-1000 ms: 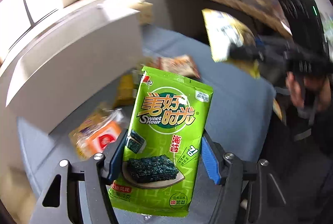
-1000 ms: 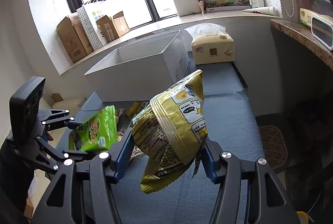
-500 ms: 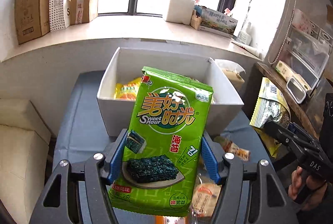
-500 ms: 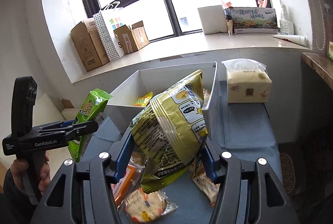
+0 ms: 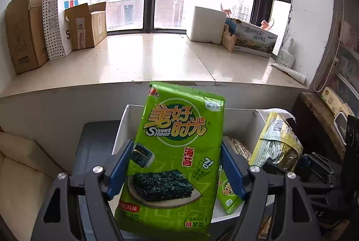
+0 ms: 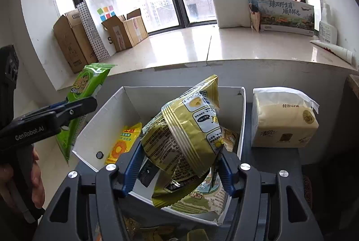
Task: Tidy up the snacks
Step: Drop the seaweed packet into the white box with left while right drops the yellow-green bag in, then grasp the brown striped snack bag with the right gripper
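Note:
My left gripper (image 5: pixel 177 171) is shut on a green seaweed snack bag (image 5: pixel 177 151) and holds it upright above the near left part of the white box (image 5: pixel 122 129). The bag also shows in the right wrist view (image 6: pixel 87 88), left of the box. My right gripper (image 6: pixel 177 167) is shut on a yellow-green snack bag (image 6: pixel 188 135) and holds it over the white box (image 6: pixel 112 115). That bag shows at the right of the left wrist view (image 5: pixel 278 142). The box holds a yellow packet (image 6: pixel 123 142) and other snacks.
A pack of tissues (image 6: pixel 285 124) stands right of the box on the dark blue surface (image 6: pixel 273 155). Behind is a marble windowsill (image 5: pixel 143 57) with cardboard boxes (image 5: pixel 24 28) and a paper bag (image 6: pixel 98 21). More snacks (image 6: pixel 157 232) lie in front of the box.
Both grippers have moved forward and up with their bags, and now hang over the white box. The box lies closer and lower in both views.

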The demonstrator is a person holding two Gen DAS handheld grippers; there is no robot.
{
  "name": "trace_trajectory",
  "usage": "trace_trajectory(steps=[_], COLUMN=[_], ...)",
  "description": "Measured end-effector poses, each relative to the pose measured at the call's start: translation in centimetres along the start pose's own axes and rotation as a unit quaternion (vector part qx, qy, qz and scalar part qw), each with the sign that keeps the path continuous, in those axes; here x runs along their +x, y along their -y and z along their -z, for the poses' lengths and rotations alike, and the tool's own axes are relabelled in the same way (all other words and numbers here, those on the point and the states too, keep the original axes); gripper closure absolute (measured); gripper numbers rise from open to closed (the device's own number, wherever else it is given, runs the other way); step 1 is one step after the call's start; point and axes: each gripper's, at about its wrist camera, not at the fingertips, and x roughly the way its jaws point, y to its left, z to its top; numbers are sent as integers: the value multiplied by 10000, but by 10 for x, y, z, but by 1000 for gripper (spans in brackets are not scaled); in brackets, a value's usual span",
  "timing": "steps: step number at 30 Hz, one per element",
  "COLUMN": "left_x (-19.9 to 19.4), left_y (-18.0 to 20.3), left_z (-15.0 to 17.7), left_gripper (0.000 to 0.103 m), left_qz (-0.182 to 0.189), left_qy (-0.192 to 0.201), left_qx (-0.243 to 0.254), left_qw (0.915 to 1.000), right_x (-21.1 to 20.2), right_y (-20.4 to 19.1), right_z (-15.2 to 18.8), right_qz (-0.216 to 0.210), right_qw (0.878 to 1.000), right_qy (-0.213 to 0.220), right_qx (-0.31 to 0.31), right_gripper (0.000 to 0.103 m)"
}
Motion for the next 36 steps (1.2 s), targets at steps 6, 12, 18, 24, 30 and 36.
trace_trajectory(steps=[6, 12, 18, 24, 30, 36], left_x=[9, 1, -17, -65, -102, -115], left_y=[0, -2, 0, 12, 25, 22], left_z=[6, 10, 21, 58, 112, 162], left_gripper=[1, 1, 1, 1, 0, 0], left_qz=[-226, -199, -186, -124, -217, -94], left_qy=[-54, -71, -107, 311, 332, -52], left_qx=[14, -53, 128, 542, 840, 679], left_qw=[9997, 9998, 9997, 9980, 9957, 9976], right_x=[-9, -29, -56, -94, -119, -105], right_y=[11, 3, -8, -6, 10, 26], right_z=[4, 10, 23, 70, 127, 178], right_qz=[189, 211, 7, -209, 20, 433], right_qw=[9996, 9988, 9974, 9960, 9978, 9982], right_qy=[200, 436, 712, 866, 641, -19], right_qx=[83, -58, -94, -79, -164, -410], right_gripper=[0, 0, 0, 0, 0, 0])
